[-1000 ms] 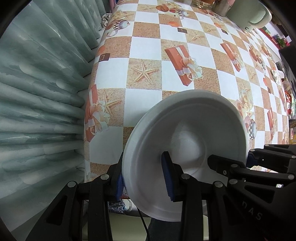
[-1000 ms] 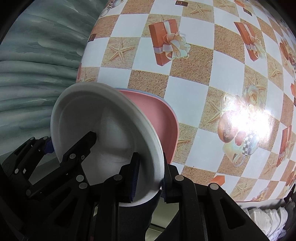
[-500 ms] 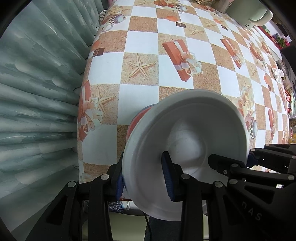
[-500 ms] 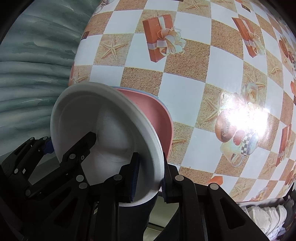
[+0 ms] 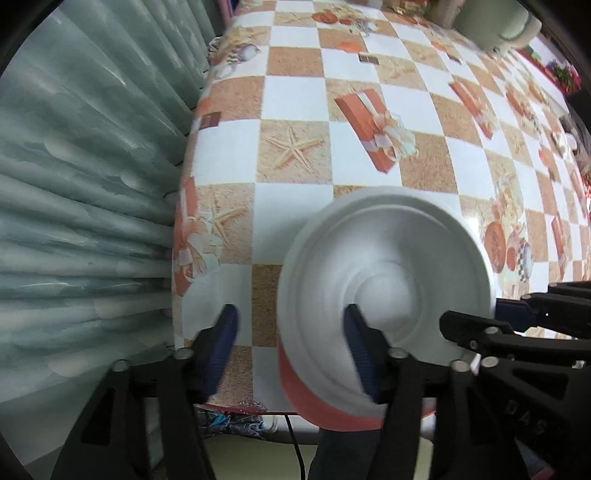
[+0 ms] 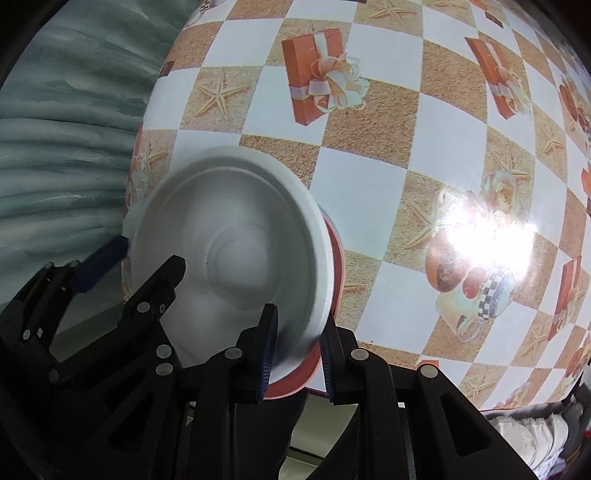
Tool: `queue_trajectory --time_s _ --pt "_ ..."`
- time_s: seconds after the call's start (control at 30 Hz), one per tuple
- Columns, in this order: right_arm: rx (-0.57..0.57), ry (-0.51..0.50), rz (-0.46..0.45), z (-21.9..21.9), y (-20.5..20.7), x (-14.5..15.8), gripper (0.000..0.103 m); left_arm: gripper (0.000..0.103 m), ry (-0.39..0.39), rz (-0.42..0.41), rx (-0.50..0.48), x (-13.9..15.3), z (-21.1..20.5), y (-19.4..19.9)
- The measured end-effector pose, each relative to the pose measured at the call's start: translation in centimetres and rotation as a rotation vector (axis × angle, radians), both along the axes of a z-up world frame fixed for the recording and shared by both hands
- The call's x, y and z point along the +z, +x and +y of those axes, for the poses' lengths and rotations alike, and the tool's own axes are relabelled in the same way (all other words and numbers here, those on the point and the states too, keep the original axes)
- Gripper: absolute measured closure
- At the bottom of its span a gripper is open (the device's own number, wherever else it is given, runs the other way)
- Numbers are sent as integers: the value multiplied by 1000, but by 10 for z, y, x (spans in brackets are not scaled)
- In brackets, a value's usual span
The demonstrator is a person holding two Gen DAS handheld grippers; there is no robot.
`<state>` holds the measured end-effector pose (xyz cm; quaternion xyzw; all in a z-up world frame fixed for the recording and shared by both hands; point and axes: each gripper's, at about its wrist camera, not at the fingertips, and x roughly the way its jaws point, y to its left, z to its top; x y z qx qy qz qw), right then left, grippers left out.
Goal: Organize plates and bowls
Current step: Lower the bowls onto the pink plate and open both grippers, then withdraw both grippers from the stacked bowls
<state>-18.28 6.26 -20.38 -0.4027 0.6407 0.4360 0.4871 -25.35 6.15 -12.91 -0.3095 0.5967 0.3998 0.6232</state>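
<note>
white plate (image 5: 388,258) | red plate (image 5: 314,402) | checkered tablecloth (image 5: 295,96) | green curtain (image 5: 74,184)

The white plate (image 5: 384,280) is motion-blurred at its left rim in the left view and hides most of the pink plate (image 5: 317,398) beneath. At upper right, a pale green object (image 5: 495,18) is cut off by the frame's edge.

**One embossed word, on a gripper arm**

The only lettering that can be read is "DAS", raised in black on the black plastic arm of the right gripper (image 5: 509,317), seen at the lower right of the left wrist view. The letters run slantwise along the arm and are faint. The patterned cloth on the bench (image 5: 295,96) carries pictures only, no words or numbers. In the right wrist view nothing can be read.
</note>
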Motion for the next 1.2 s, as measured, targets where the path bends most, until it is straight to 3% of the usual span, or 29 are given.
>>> queue_trajectory --time_s 0.03,0.1,0.17,0.23,0.3,0.5,0.83,1.2 --pt "-2 5 -2 -1 1 2 80 27 5 0 8 2 1 -1" --pt "-3 8 -54 -3 6 7 60 25 22 30 15 5 4 -4" --pt "-24 22 -88 -6 14 13 14 20 35 44 19 9 7 -9" --pt "-57 46 -51 -9 22 19 1 17 27 37 24 12 8 -13" --pt "-76 77 -45 -11 27 28 1 17 39 37 17 17 6 -13" --pt "7 160 -149 -14 24 55 1 17 84 24 -33 41 -8 -1" --pt "-44 190 -118 -20 30 82 1 17 102 -10 -89 68 -17 3" --pt "-37 167 -120 -22 18 78 1 17 113 -10 -87 75 -26 1"
